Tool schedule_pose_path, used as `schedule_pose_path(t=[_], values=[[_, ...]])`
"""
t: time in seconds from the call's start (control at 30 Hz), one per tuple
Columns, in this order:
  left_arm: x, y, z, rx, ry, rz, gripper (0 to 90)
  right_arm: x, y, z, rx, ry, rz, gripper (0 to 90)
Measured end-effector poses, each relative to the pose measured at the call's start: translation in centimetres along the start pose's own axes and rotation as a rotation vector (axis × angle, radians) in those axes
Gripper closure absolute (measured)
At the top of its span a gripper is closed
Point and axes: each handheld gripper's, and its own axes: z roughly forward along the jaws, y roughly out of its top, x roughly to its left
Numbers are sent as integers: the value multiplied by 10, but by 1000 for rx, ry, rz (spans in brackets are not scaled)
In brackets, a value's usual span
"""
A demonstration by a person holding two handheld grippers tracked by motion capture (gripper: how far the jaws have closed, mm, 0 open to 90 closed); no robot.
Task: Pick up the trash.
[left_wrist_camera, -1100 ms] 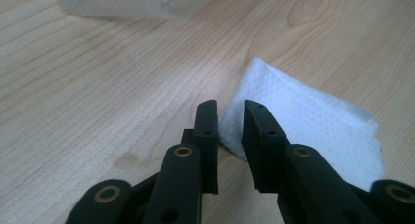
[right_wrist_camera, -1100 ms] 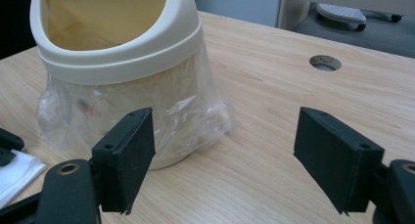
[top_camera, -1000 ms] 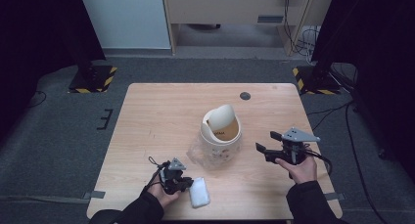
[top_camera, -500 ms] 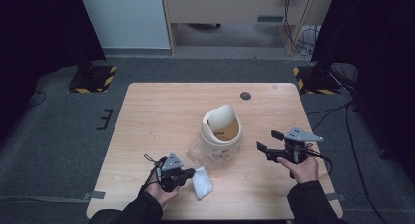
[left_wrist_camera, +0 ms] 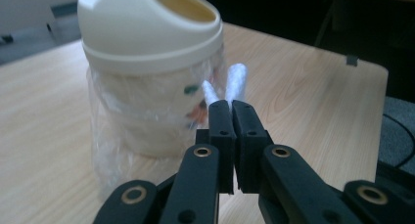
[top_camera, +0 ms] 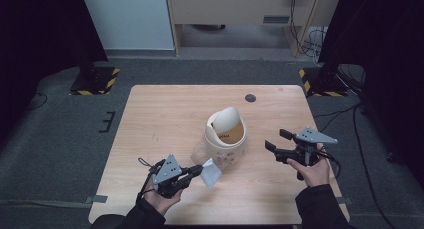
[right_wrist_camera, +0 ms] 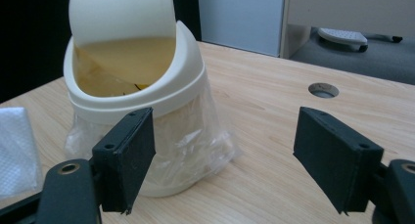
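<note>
The left gripper [top_camera: 199, 170] sits at lower centre-left of the high view, jaws fully closed on a white tissue [top_camera: 210, 172]. In the left gripper view the two black jaws meet at frame centre with the tissue [left_wrist_camera: 236, 81] standing up from between their tips, in front of the bin [left_wrist_camera: 147, 62].

Compared with the earliest frame, the tissue no longer lies flat on the table [top_camera: 165, 114] beside the left hand: it now hangs from the jaw tips, clear of the wood, and sits closer to the bin [top_camera: 226, 135]. The left gripper has come up and shifted toward frame centre.

The bin stands at the centre of the table, cream-coloured, with a clear plastic liner bunched around its lower body and its swing lid tipped up, leaving the mouth open.

The right gripper [top_camera: 273, 144] is at right of centre in the high view, just beside the bin without touching it, in the same place as before. Its jaws stand wide apart and hold nothing; the right gripper view shows the bin [right_wrist_camera: 142, 87] beyond the left jaw and the tissue [right_wrist_camera: 17, 145] at the lower left edge.
</note>
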Motion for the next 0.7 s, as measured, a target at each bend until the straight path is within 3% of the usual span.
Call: schedule_pose_path(t=[0.43, 0.7], values=[[1, 26, -15, -151, 17, 64, 875, 5, 15, -8, -64, 44, -19, 240], [-6, 50, -15, -212, -14, 114, 876, 6, 28, -16, -111, 74, -16, 257]])
